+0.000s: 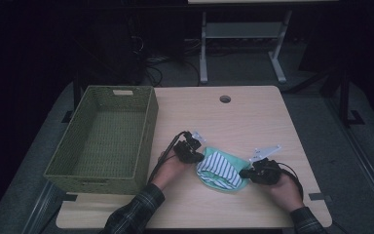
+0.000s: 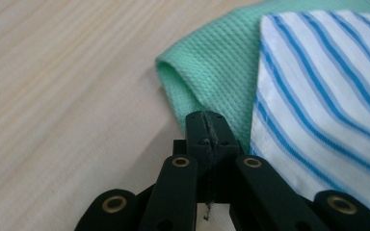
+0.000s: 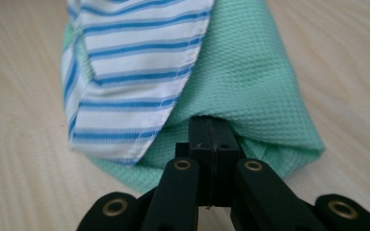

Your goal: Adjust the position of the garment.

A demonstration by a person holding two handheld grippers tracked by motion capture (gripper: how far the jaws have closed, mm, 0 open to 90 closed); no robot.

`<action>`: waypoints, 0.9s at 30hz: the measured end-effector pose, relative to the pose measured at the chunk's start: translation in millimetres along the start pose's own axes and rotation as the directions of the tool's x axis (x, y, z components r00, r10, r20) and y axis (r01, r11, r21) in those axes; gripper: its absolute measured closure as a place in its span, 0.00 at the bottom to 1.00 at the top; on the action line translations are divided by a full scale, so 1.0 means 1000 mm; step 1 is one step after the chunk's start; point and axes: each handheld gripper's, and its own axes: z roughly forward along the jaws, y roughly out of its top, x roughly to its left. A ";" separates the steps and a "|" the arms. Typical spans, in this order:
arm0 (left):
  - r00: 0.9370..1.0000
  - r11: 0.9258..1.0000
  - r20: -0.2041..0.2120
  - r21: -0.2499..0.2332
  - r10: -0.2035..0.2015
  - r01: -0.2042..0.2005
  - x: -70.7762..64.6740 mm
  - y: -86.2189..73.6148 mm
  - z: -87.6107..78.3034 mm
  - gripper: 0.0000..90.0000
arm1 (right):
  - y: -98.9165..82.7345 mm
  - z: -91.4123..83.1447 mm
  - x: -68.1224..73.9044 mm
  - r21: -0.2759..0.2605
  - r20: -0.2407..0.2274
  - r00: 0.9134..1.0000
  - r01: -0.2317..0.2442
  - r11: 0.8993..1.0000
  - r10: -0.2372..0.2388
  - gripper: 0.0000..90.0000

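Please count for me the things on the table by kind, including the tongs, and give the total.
Woven green basket: 1
Mint green cloth with a blue-and-white striped part: 1
Tongs: 2, left tongs and right tongs, each with jaws shut on the cloth's green edge
Total: 4

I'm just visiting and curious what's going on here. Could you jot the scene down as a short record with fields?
Work in hand: handling a green cloth with a blue-striped white cloth on it
Left tongs: shut on the green cloth's edge
Right tongs: shut on the green cloth's opposite edge
Basket: green woven, at the table's left, nothing in it
Surface: light wooden table
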 end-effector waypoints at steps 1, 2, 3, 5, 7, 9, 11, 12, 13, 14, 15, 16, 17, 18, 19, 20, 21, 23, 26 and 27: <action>1.000 1.000 0.002 0.001 0.000 0.000 0.001 0.002 0.001 0.99 | 0.000 0.000 0.002 0.000 -0.003 1.000 0.005 1.000 -0.005 1.00; 1.000 1.000 -0.001 -0.009 -0.005 0.005 0.002 0.003 0.003 0.99 | -0.001 0.000 0.005 0.000 -0.007 1.000 0.009 1.000 -0.009 1.00; 1.000 1.000 -0.005 -0.013 -0.010 0.010 0.002 0.005 0.004 0.99 | -0.001 0.000 0.007 0.000 -0.013 1.000 0.012 1.000 -0.012 1.00; 1.000 1.000 0.000 -0.012 -0.009 0.009 0.005 0.007 0.006 0.99 | -0.001 0.000 0.010 0.002 -0.012 0.999 0.030 1.000 -0.030 1.00; 1.000 1.000 -0.002 -0.013 -0.016 0.016 0.006 0.008 0.005 0.99 | -0.001 -0.003 0.010 -0.005 -0.012 0.999 0.033 0.999 -0.033 1.00; 1.000 1.000 -0.004 -0.014 -0.019 0.019 0.006 0.006 0.001 0.97 | 0.001 -0.010 0.008 -0.028 -0.007 1.000 0.021 0.999 -0.021 1.00; 1.000 1.000 -0.002 -0.008 -0.012 0.012 0.006 0.005 -0.006 0.95 | 0.003 -0.018 0.005 -0.060 0.005 1.000 0.017 0.998 -0.017 1.00; 1.000 1.000 -0.001 -0.019 -0.019 0.019 0.004 0.005 -0.009 0.94 | 0.005 -0.022 0.003 -0.077 0.011 1.000 0.020 0.997 -0.019 1.00; 1.000 0.999 -0.001 -0.027 -0.019 0.019 0.003 0.005 -0.013 0.93 | 0.006 -0.024 0.001 -0.083 0.017 1.000 0.013 0.996 -0.012 1.00; 1.000 0.999 0.003 -0.039 -0.022 0.022 0.002 0.004 -0.017 0.91 | 0.008 -0.026 -0.002 -0.089 0.027 1.000 0.011 0.996 -0.009 1.00; 1.000 0.999 0.009 -0.047 -0.023 0.023 0.000 0.003 -0.021 0.89 | 0.009 -0.027 -0.006 -0.097 0.035 0.999 0.013 0.995 -0.009 1.00; 1.000 0.998 0.011 -0.058 -0.020 0.021 -0.002 0.003 -0.025 0.86 | 0.010 -0.027 -0.009 -0.099 0.041 0.999 0.002 0.995 0.002 1.00; 1.000 0.998 0.010 -0.063 -0.016 0.017 -0.004 0.003 -0.029 0.83 | 0.011 -0.026 -0.013 -0.105 0.048 0.999 0.002 0.994 0.003 1.00; 1.000 0.998 0.017 -0.066 -0.010 0.011 -0.006 0.002 -0.032 0.81 | 0.012 -0.025 -0.016 -0.104 0.052 0.999 -0.005 0.995 0.010 1.00; 1.000 0.997 0.021 -0.071 -0.014 0.015 -0.009 0.002 -0.036 0.78 | 0.013 -0.023 -0.019 -0.105 0.056 0.998 -0.009 0.994 0.014 1.00; 1.000 0.997 0.024 -0.073 -0.009 0.011 -0.011 0.002 -0.038 0.75 | 0.014 -0.022 -0.022 -0.108 0.064 0.998 -0.013 0.994 0.020 1.00; 1.000 0.997 0.024 -0.075 -0.003 0.005 -0.014 0.001 -0.041 0.73 | 0.014 -0.020 -0.024 -0.111 0.066 0.998 -0.017 0.994 0.024 1.00; 1.000 0.997 0.031 -0.080 0.007 -0.005 -0.019 0.001 -0.046 0.69 | 0.015 -0.015 -0.030 -0.107 0.075 0.997 -0.024 0.994 0.032 1.00; 0.999 0.995 0.054 -0.097 0.008 -0.003 -0.030 0.001 -0.050 0.65 | 0.017 -0.007 -0.035 -0.096 0.069 0.997 -0.038 0.995 0.045 1.00; 0.998 0.995 0.060 -0.097 0.017 -0.011 -0.033 0.001 -0.051 0.63 | 0.017 -0.004 -0.036 -0.089 0.064 0.997 -0.041 0.995 0.047 1.00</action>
